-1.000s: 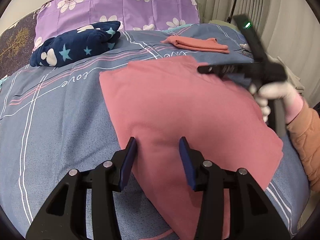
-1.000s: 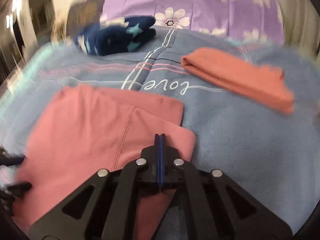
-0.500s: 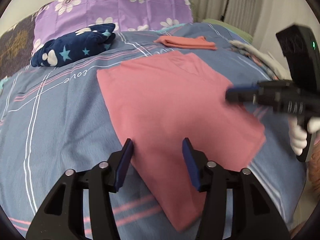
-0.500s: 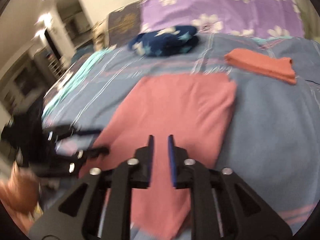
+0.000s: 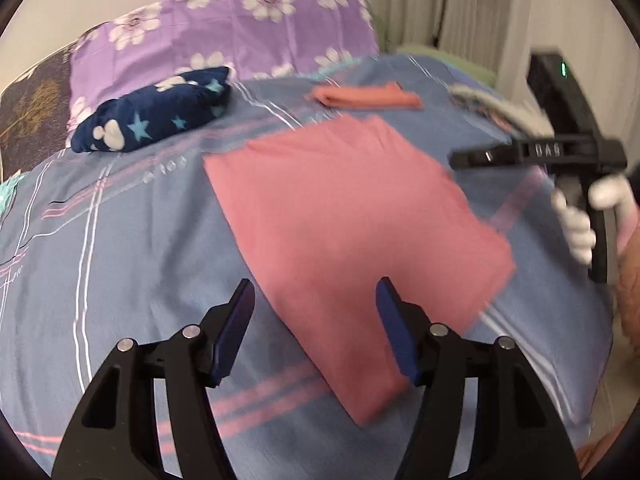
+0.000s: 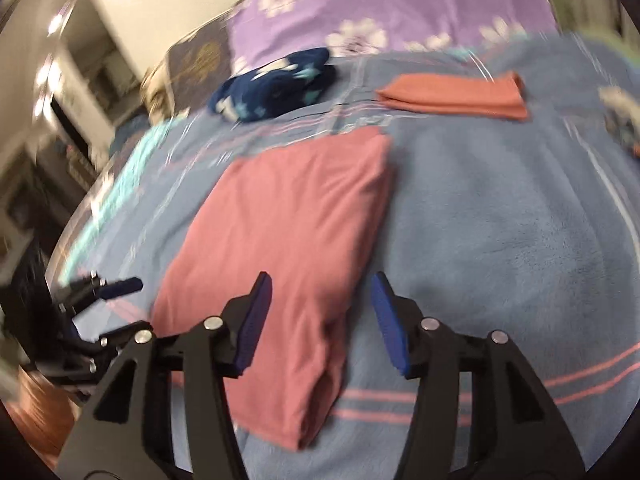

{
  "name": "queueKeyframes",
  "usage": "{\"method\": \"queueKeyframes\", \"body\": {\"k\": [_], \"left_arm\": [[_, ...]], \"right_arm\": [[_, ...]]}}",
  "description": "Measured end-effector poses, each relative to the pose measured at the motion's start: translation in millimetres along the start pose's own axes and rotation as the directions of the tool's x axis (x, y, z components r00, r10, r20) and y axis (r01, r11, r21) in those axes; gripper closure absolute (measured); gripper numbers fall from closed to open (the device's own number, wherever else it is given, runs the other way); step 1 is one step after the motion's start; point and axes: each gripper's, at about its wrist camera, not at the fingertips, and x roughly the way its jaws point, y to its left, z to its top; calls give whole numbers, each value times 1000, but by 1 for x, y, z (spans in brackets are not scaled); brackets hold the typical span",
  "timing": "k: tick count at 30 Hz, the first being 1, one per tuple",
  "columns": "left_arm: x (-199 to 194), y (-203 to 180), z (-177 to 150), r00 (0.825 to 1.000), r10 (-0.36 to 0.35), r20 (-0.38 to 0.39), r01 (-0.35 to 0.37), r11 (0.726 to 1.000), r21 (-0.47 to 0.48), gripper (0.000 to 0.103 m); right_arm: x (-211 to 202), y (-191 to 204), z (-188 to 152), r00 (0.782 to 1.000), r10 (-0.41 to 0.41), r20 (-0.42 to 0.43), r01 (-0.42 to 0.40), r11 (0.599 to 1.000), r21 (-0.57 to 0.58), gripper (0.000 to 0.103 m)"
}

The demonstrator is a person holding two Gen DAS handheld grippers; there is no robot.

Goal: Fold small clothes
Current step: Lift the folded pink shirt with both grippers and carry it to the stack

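The folded pink garment [image 5: 344, 240] is lying lengthwise from the bed's [image 5: 120, 248] foot edge toward the pillow [image 5: 240, 32]. Both the left gripper [image 5: 314, 328] and the right gripper [image 6: 320, 320] have just been opening, empty. Only the right view is showing furniture [image 6: 60, 128] beyond the bedside.

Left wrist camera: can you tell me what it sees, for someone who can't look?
A folded pink cloth lies flat on a blue bedspread, beyond the open left hand-held gripper. The right hand-held gripper hovers at the right, with an orange cloth behind.

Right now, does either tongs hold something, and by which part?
Nothing is held. The left tongs and right tongs have just been opening and stand open above the folded pink cloth garment.
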Motion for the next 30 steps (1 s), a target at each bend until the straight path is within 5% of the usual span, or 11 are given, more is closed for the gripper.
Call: {"method": "queueKeyframes", "body": {"k": [5,8,16,18,20,25,30], "left_arm": [[40,40,17,997,-49,-54,40,988,-151,40],[69,58,21,986,-144,-85,122,966,-227,34],[111,65,54,971,-227,-81,204,952,-229,30],[119,64,64,971,-224,-81,201,954,-224,41],[122,63,69,969,-234,-74,211,950,-229,69],[99,40,74,991,-133,-36,129,987,-101,81],[36,11,95,989,-118,87,121,992,-30,83]], "right_arm": [[36,-36,20,992,89,-84,-77,988,136,47],[53,-45,26,982,150,-116,-132,980,146,41],[95,-48,61,957,242,-162,-223,966,128,49],[102,-46,66,955,247,-162,-227,965,128,54],[106,-42,69,962,224,-157,-207,972,114,66],[90,-20,64,990,117,-80,-116,993,20,84],[24,12,62,992,91,88,-84,994,-73,85]]}}
